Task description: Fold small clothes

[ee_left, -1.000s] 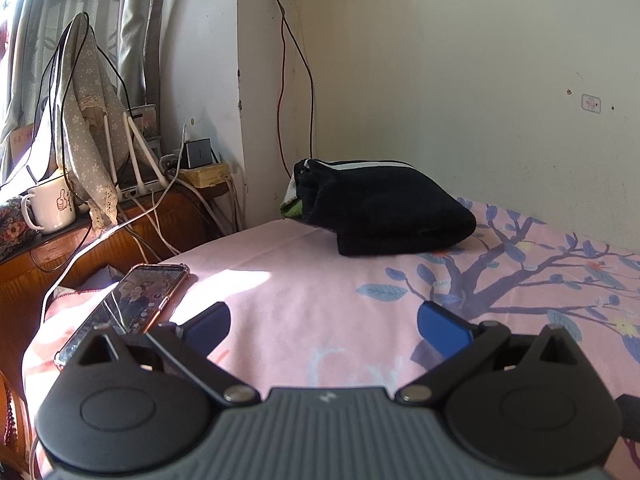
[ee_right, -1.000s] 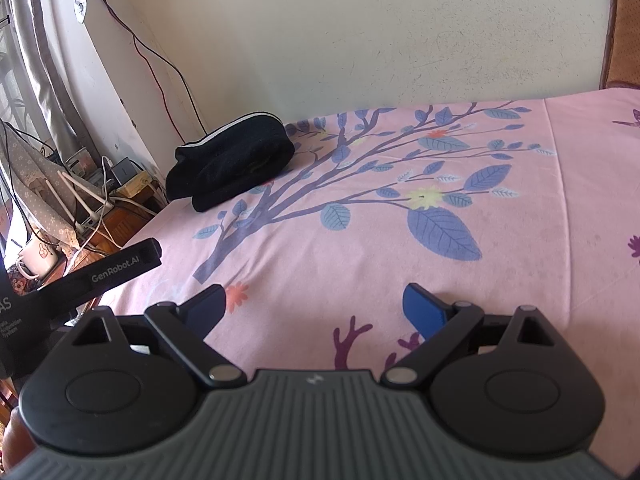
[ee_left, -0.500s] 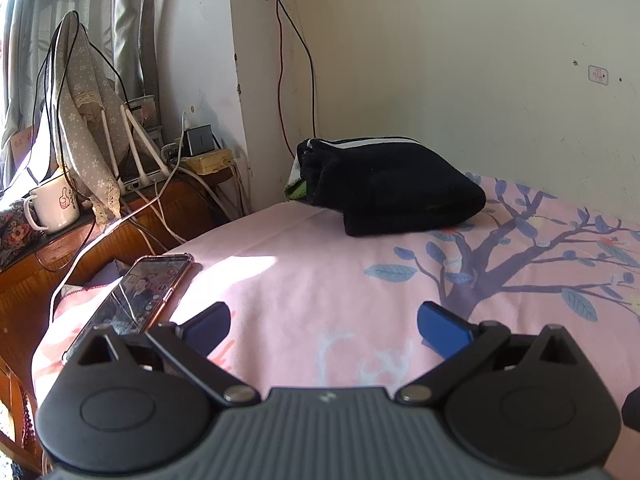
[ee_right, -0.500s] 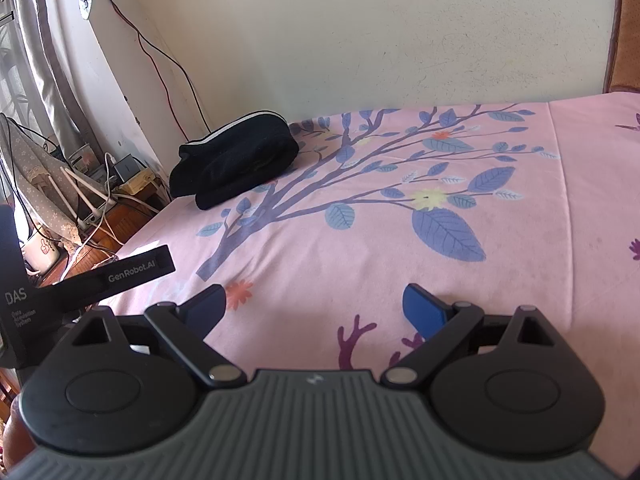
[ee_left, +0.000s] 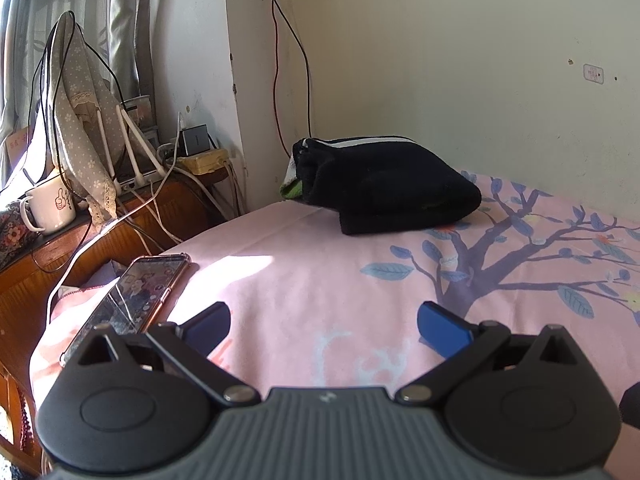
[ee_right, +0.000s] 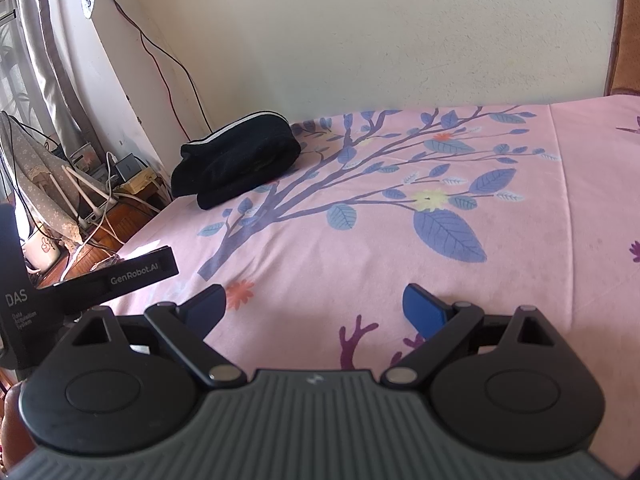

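Pink bedsheet [ee_left: 304, 280] printed with a blue tree fills the left wrist view. Ahead of the left claw [ee_left: 324, 320], whose jaws stand wide apart and empty, lies a folded black garment [ee_left: 384, 192] near the wall corner, now looming a little larger than a second ago. A phone [ee_left: 132, 296] rests just left of the claw.

From the right wrist view, the right claw [ee_right: 316, 308] is likewise spread and empty, with the garment [ee_right: 236, 160] well ahead to its left, also slightly closer. Both claws seem to be approaching; folding has not begun.
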Available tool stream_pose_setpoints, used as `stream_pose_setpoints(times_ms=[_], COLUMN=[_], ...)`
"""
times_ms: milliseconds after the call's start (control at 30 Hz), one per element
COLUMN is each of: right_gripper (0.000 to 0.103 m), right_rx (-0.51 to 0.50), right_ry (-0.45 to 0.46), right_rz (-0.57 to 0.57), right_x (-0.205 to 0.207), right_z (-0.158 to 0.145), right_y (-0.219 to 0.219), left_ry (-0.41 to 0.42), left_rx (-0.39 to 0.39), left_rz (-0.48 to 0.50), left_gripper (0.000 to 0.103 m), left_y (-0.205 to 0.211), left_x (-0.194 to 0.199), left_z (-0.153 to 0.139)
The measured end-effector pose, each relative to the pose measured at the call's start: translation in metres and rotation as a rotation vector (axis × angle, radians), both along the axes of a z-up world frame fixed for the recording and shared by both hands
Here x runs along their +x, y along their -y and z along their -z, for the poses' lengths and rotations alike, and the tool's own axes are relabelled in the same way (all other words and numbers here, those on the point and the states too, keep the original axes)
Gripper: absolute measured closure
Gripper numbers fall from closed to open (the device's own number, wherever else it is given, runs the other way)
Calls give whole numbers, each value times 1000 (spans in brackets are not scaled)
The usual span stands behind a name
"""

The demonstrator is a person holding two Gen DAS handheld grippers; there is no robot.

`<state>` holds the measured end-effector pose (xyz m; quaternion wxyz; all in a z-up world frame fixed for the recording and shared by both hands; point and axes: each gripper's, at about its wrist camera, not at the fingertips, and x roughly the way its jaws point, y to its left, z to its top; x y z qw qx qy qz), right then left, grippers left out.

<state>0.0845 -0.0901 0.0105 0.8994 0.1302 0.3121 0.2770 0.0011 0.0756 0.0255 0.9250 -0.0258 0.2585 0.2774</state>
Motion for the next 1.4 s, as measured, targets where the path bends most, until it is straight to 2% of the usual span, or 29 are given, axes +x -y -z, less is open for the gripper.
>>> stream_pose_setpoints(times_ms=[233, 433, 533, 600, 700, 800, 833, 867, 967, 1067, 1233, 1400], right_gripper=[6, 6, 6, 6, 6, 6, 6, 6, 6, 6, 6, 6], right_rx=[-2, 25, -29, -72, -82, -107, -97, -96, -122, -157, -178, -156], right_ry=[35, 92, 139, 191, 232, 246, 244, 243, 239, 237, 245, 248], right_rz=[12, 18, 37, 74, 175, 309, 333, 353, 376, 358, 354, 372], right_x=[-2, -7, -17, -31, -50, -55, -55, -55, -55, -55, -59, -63], right_z=[-2, -5, -9, -11, -10, -9, -8, -7, -5, -4, -4, -4], right_y=[1, 6, 8, 14, 30, 40, 43, 44, 42, 36, 33, 37], left_ry=[22, 66, 159, 185, 169, 152, 112, 123, 210, 191, 162, 164], left_rx=[2, 15, -86, -145, -102, -108, -111, -103, -86, -80, -168, -143], left_rz=[42, 132, 194, 253, 349, 422, 428, 436, 430, 430, 366, 370], left_gripper=[0, 0, 0, 0, 0, 0, 0, 0, 0, 0, 0, 0], left_y=[5, 14, 13, 16, 38, 54, 58, 60, 61, 61, 43, 45], left_x=[-3, -7, -7, 5, 29, 42, 46, 45, 31, 32, 40, 37], left_z=[-1, -2, -6, -11, -16, -6, -3, -3, -5, -5, -4, -5])
